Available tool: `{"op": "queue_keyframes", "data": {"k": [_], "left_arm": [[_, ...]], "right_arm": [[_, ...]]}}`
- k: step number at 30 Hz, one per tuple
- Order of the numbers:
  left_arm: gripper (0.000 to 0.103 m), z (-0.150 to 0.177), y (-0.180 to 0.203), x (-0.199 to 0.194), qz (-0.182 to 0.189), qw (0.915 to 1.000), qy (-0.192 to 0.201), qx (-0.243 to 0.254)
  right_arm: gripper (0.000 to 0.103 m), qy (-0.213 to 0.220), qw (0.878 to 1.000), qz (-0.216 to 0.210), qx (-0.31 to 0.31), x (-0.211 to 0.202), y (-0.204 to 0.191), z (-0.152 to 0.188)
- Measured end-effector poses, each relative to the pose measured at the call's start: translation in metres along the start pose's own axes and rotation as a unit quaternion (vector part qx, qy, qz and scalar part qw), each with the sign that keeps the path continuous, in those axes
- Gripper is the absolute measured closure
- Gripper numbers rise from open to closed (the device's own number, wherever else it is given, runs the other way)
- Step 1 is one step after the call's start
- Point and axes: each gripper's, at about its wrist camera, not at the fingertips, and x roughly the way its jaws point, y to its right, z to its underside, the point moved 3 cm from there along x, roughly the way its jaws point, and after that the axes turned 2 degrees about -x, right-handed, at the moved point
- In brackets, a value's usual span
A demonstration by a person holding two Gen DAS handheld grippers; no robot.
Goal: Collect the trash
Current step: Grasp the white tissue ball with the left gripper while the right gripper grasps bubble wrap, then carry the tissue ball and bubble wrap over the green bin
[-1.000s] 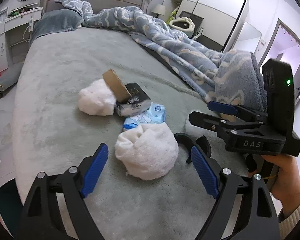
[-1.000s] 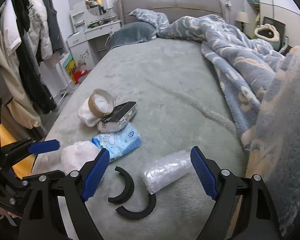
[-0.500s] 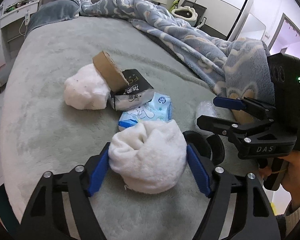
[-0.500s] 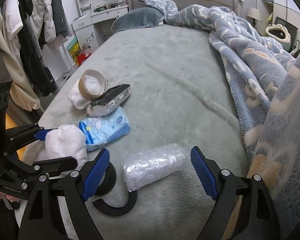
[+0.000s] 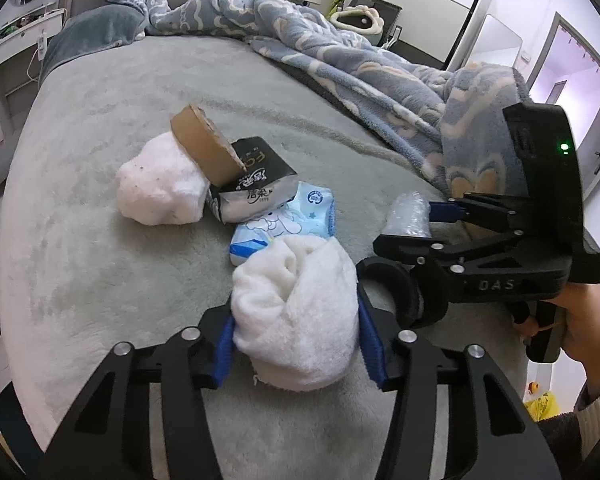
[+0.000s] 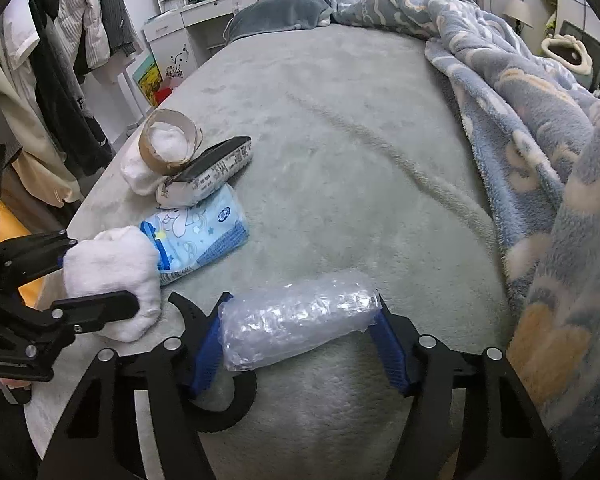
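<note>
My left gripper is shut on a white fluffy wad on the grey bed; the wad also shows in the right wrist view. My right gripper is shut on a clear bubble-wrap roll, seen behind its fingers in the left wrist view. Beyond lie a blue wipes pack, a black tissue pack, a cardboard tape core and a second white wad.
Two black curved pieces lie on the bed under the right gripper. A rumpled blue blanket covers the bed's right side. Clothes hang past the bed's left edge, beside a white dresser.
Both grippers moved forward and closed: the left onto the near white wad, the right onto the bubble-wrap roll.
</note>
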Motion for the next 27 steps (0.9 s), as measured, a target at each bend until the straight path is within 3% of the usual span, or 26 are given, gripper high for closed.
{"op": "queue_keyframes", "data": {"k": [15,27], "left_arm": [[0.053,0.004,-0.019,-0.042,-0.020,0.9990,0.039,0.000],[0.053,0.025,-0.062,-0.092,-0.055,0.9966,0.060,-0.017]], "right_arm": [[0.037,0.059,0.997,0.023,0.051,-0.029,-0.016,-0.019],[0.037,0.072,0.995,0.008,0.061,-0.027,-0.073,-0.030]]}}
